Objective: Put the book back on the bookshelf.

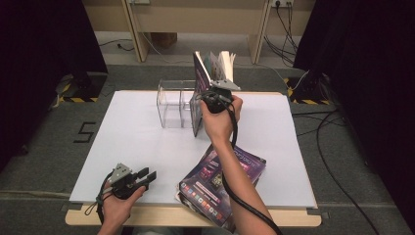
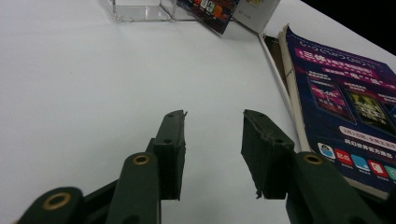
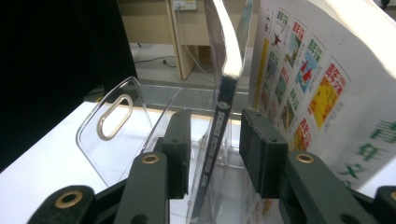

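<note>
High view: upright magazine, pages fanned.

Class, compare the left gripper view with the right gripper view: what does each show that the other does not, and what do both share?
The left gripper view alone has the left gripper with open jaws over bare white table, and the purple magazines lying flat. The right gripper view alone has the right gripper with jaws apart on either side of the upright book's spine, plus the holder's slotted handle wall. Both share the clear acrylic holder and the upright book.
</note>
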A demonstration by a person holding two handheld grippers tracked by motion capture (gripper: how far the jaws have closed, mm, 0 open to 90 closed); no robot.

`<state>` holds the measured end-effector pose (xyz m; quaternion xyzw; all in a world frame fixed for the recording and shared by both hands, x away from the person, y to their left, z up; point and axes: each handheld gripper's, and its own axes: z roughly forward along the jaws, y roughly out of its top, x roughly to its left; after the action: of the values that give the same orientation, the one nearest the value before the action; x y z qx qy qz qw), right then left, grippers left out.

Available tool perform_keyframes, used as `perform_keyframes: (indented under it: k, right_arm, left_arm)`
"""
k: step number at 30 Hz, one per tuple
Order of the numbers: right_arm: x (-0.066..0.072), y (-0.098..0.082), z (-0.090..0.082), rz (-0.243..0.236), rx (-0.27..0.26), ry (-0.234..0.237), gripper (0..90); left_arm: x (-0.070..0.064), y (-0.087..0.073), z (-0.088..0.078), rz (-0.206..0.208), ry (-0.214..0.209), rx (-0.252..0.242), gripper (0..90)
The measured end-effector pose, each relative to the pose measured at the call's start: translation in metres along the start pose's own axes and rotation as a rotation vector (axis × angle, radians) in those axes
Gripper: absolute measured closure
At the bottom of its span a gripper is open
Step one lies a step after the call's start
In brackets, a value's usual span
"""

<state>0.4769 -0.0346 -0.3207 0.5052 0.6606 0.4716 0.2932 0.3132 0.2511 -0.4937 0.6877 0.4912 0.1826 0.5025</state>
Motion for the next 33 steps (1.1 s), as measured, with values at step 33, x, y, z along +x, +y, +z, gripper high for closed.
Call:
perform_keyframes:
  k: [33]
  right_arm:
    - [-0.04, -0.044, -0.036, 0.051, 0.135, 0.038, 58.0]
  left_arm:
    - [-0.055, 0.017, 0.042, 0.07, -0.258, 0.146, 52.1]
